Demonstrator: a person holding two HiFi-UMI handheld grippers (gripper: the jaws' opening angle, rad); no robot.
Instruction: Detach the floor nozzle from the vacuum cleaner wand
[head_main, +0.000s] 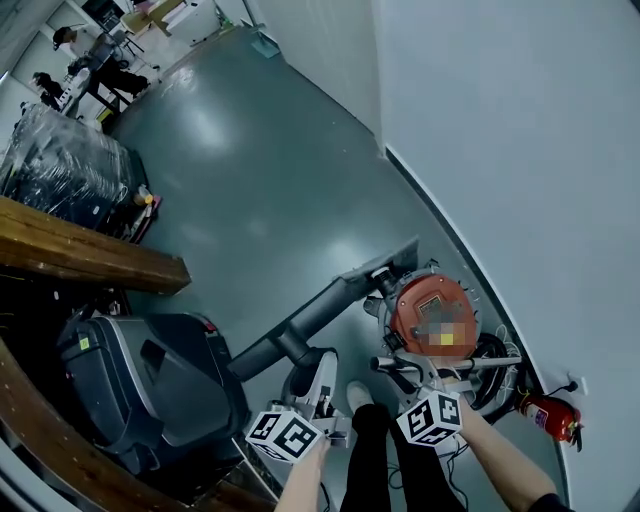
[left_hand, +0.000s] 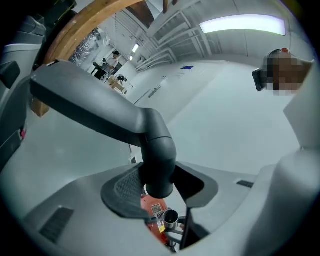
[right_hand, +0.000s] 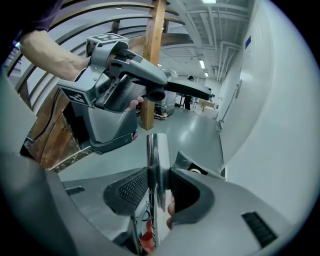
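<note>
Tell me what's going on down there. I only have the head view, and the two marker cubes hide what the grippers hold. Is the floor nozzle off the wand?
Observer: Yes. In the right gripper view the floor nozzle is held up in the air, apart from the chrome wand.
Operator: What holds the wand?
Observer: The right gripper. Its jaws press on the tube from both sides.
Operator: And the nozzle?
Observer: The left gripper has the nozzle's dark elbow neck between its jaws. Below it, the left gripper view shows the wand's open end with nothing plugged in.
</note>
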